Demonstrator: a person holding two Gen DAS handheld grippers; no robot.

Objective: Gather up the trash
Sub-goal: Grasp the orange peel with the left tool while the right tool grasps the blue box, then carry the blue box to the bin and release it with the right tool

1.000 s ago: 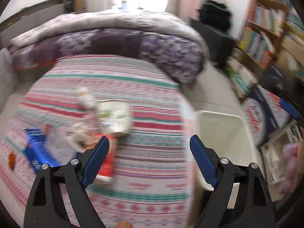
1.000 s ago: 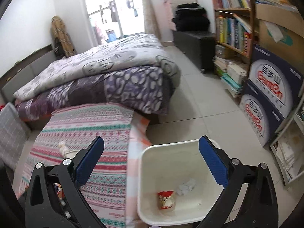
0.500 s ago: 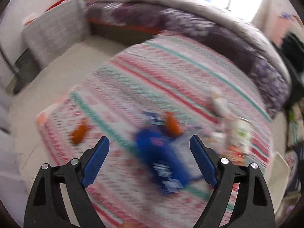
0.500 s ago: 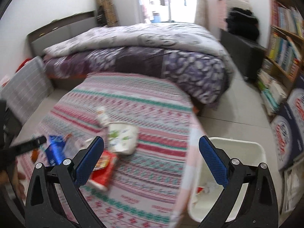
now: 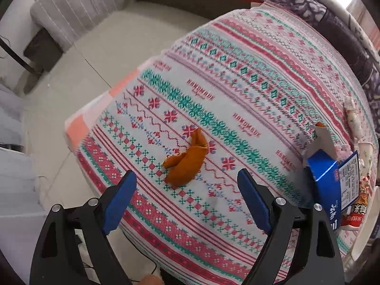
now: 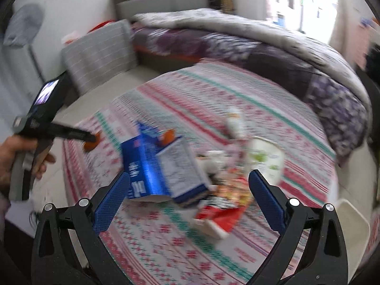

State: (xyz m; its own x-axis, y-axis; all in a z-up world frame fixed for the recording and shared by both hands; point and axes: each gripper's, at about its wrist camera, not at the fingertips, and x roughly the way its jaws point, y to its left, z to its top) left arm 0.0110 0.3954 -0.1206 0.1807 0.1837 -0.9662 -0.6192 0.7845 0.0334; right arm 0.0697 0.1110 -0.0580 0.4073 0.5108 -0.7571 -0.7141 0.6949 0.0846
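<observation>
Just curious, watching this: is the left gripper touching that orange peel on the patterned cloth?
Apart. In the left wrist view the open left gripper frames the orange peel, with patterned cloth visible around it.

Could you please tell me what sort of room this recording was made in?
Most likely a bedroom in a home: a bed with a padded headboard and a heaped purple and grey quilt, a daylit window behind it, and a low surface under a patterned striped cloth.

Curled orange peel on patterned cloth, well apart from toppled blue carton.
</observation>
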